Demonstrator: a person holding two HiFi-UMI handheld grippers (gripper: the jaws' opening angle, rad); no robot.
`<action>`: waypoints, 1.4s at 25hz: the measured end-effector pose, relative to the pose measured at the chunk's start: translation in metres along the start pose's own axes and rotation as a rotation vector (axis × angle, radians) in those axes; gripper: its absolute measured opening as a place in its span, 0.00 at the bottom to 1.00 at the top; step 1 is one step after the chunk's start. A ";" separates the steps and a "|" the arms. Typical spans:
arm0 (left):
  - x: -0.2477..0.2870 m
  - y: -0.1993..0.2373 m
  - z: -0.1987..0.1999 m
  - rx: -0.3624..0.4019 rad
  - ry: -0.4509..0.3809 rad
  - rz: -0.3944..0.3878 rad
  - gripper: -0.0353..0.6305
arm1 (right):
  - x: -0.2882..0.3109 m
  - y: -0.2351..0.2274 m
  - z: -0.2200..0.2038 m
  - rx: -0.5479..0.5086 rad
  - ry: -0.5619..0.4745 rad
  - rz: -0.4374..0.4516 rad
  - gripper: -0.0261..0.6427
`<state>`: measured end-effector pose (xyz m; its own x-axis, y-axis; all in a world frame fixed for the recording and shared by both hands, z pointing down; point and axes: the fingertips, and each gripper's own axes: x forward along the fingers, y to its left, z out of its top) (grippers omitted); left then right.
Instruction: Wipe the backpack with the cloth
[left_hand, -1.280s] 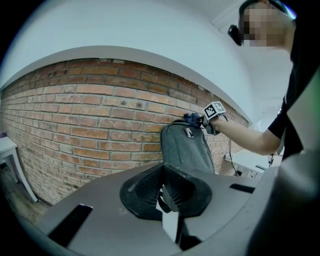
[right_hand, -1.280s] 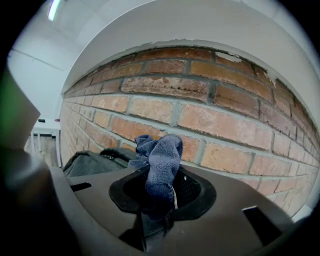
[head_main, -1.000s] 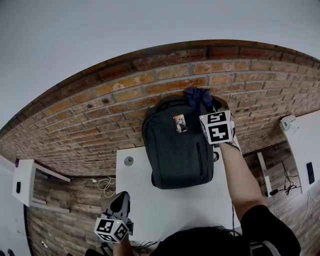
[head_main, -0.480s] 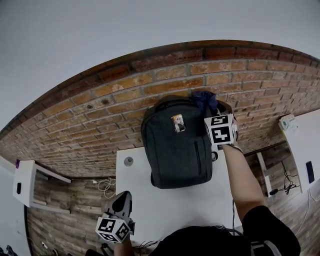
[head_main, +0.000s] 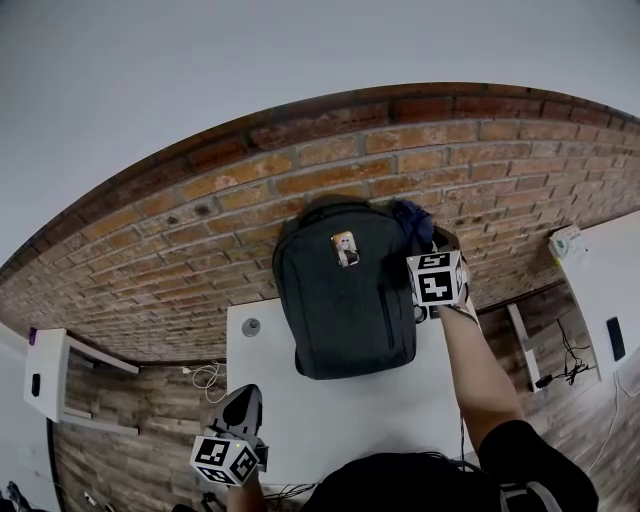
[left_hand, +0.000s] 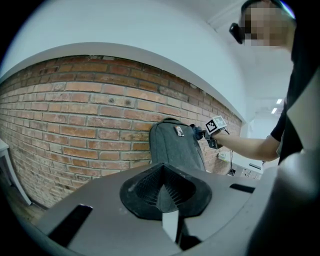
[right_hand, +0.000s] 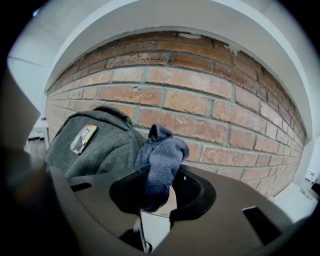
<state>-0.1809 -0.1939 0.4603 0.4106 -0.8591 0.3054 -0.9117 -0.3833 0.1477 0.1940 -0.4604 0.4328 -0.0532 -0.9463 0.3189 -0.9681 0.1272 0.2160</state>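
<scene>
Right claw (right_hand: 156, 197) pinches a bunched blue cloth (right_hand: 161, 157) beside the upper right side of the backpack (head_main: 345, 290). The backpack stands upright at the far edge of the tabletop (head_main: 330, 420), against a brick wall (head_main: 200, 230). Left claw (left_hand: 165, 192), pressed together and empty, hangs off the near left corner. With nothing steadying it, the backpack may slide or topple under a sideways wipe, and the cloth may pull loose. The tabletop is white, over a wood floor (head_main: 130, 440).

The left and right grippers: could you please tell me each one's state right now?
Left gripper: shut, holding nothing.
Right gripper: shut on the crumpled dark blue cloth.
</scene>
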 end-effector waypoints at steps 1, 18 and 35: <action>0.000 0.000 0.000 0.001 -0.001 -0.002 0.05 | -0.001 0.000 -0.006 0.006 0.012 0.000 0.19; 0.007 -0.006 0.000 -0.003 0.000 -0.021 0.05 | -0.021 0.036 -0.112 -0.008 0.193 0.081 0.19; 0.008 -0.017 0.008 0.021 -0.018 -0.066 0.05 | -0.065 0.066 -0.215 0.091 0.340 0.168 0.19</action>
<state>-0.1618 -0.1972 0.4525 0.4701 -0.8376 0.2782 -0.8826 -0.4464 0.1472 0.1865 -0.3264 0.6243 -0.1437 -0.7599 0.6340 -0.9713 0.2308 0.0566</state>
